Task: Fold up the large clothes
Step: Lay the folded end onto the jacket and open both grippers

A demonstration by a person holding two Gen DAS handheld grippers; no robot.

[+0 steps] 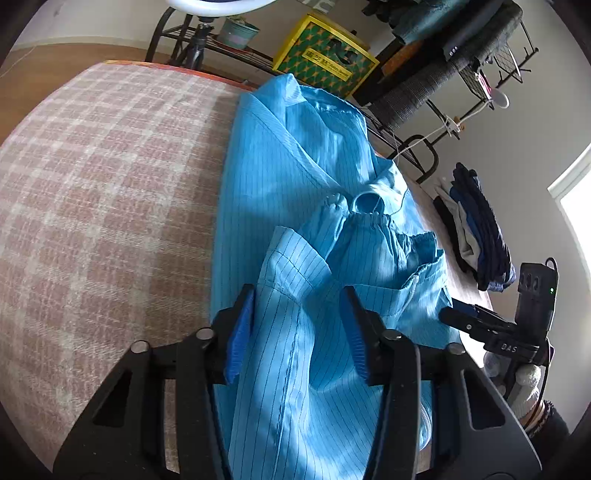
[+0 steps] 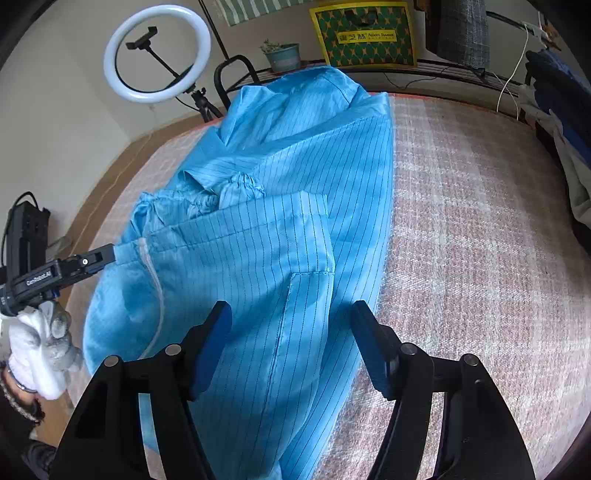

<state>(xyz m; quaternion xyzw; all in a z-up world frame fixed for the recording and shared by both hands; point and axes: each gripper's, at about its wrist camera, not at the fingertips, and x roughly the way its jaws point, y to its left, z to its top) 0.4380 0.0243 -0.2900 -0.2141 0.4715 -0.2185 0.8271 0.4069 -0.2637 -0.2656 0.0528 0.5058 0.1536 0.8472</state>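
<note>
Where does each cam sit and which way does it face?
Left wrist: on the left gripper, angled down over the pale blue pinstriped garment on the pink checked bedcover; right gripper at right.
Right wrist: on the right gripper, angled down along the same garment; left gripper and white-gloved hand at left.
Shared: garment, bedcover, yellow-green patterned box.
</note>
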